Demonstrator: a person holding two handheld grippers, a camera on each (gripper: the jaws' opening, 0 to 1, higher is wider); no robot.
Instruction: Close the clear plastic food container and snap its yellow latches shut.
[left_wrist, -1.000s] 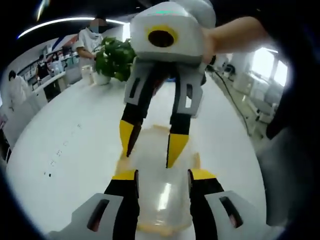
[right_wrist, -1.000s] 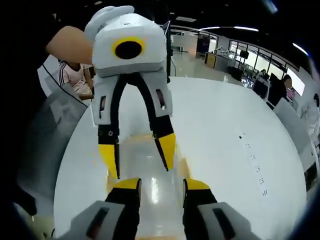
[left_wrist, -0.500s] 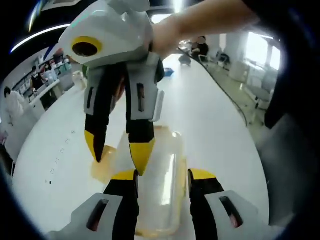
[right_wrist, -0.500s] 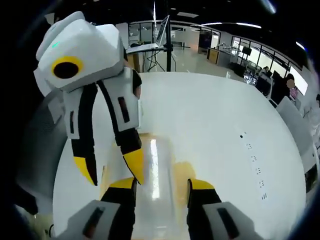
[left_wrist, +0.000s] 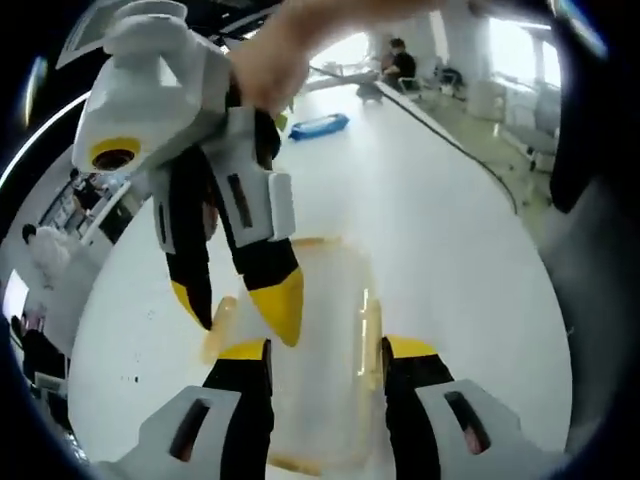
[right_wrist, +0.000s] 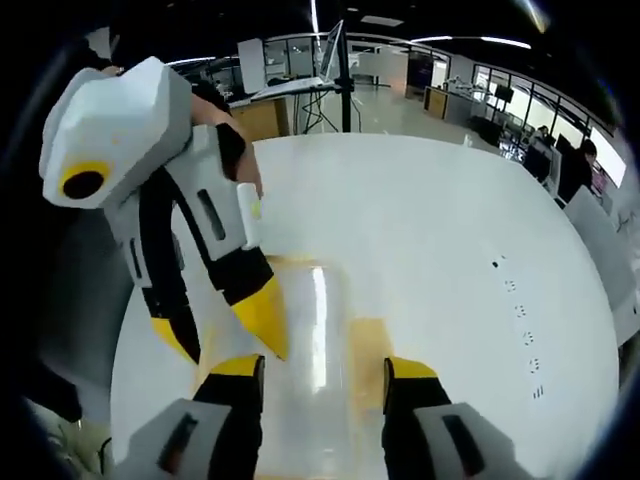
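Note:
A clear plastic food container (left_wrist: 322, 290) lies on the white table (left_wrist: 430, 220), lid down on it. One yellow latch (left_wrist: 217, 327) sticks out at its left side and another yellow latch (left_wrist: 370, 338) lies along its right. My left gripper (left_wrist: 326, 352) is open, its jaws standing either side of the container's near end. My right gripper (left_wrist: 238, 308) reaches down from the upper left, open, one tip on the lid and one by the left latch. In the right gripper view the container (right_wrist: 318, 310) lies between my right gripper's (right_wrist: 322, 368) open jaws; my left gripper (right_wrist: 218, 330) comes in from the left.
A blue flat object (left_wrist: 306, 126) lies far off on the table. People sit or stand beyond the table's edges (left_wrist: 401, 62) (right_wrist: 578, 165). A stand with a monitor (right_wrist: 338, 62) rises behind the table. Small black marks (right_wrist: 520, 320) dot the tabletop.
Both views have swung and rolled with the hands. In each view the other gripper now sits further left and more tilted, with its tips toward the container's left side.

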